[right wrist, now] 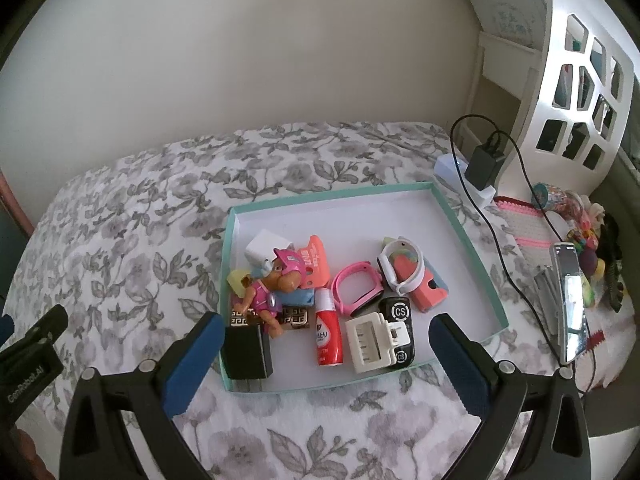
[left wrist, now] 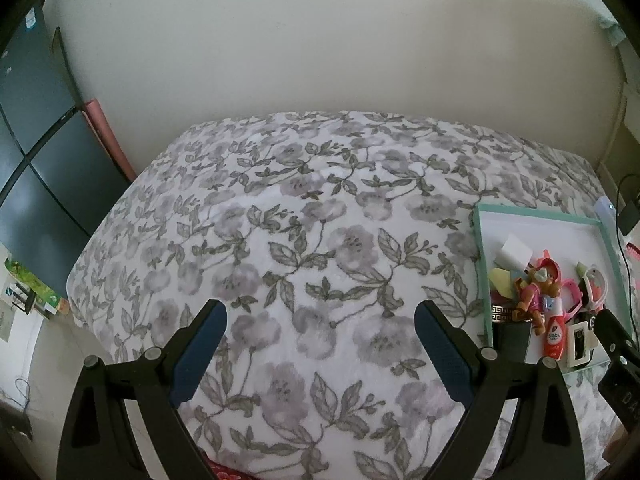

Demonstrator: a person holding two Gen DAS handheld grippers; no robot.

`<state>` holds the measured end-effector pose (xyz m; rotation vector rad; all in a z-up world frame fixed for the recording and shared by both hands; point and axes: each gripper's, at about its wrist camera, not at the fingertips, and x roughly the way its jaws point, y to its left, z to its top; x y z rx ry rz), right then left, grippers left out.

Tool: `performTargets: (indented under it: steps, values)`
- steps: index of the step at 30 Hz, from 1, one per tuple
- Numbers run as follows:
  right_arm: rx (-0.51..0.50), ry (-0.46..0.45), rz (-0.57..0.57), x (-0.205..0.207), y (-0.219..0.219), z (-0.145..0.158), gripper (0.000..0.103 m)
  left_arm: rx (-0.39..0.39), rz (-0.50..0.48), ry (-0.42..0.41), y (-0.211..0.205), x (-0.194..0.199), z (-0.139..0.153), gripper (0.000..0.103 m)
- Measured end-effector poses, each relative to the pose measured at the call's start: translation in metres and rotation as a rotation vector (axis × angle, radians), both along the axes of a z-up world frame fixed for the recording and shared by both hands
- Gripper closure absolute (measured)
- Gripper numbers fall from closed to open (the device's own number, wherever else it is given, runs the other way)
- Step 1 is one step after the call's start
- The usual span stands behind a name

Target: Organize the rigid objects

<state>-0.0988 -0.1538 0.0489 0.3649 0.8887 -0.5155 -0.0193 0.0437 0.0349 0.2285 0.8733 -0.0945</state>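
Observation:
A shallow teal-rimmed tray (right wrist: 472,236) lies on a floral bedspread (right wrist: 132,240). It holds several small objects: a pink toy dog figure (right wrist: 276,280), a red bottle (right wrist: 329,338), a black charger block (right wrist: 246,350), a cream hair clip (right wrist: 370,344), a pink band (right wrist: 356,286) and a white band (right wrist: 400,264). My right gripper (right wrist: 324,340) is open and empty, hovering just before the tray's near edge. My left gripper (left wrist: 322,324) is open and empty over bare bedspread (left wrist: 300,208), left of the tray (left wrist: 480,248).
A black charger with cable (right wrist: 484,166) and a white power strip (right wrist: 452,170) sit behind the tray. A mirror (right wrist: 572,300), pink mat (right wrist: 528,228) and trinkets lie at the right. A white shelf (right wrist: 576,80) stands beyond. A dark cabinet (left wrist: 36,152) stands left of the bed.

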Motion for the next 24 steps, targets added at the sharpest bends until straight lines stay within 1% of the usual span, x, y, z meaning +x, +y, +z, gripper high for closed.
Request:
performTargets:
  steps: [10, 24]
  values:
    - [-0.003, 0.007, 0.006, 0.0014, 0.0011, -0.0002, 0.000, 0.006, 0.006, 0.019, 0.0011, 0.0023, -0.0026, 0.008]
    - [-0.010, 0.019, 0.029, 0.0058, 0.0041, -0.0022, 0.000, 0.025, -0.003, 0.020, -0.0031, 0.0037, -0.0052, 0.008]
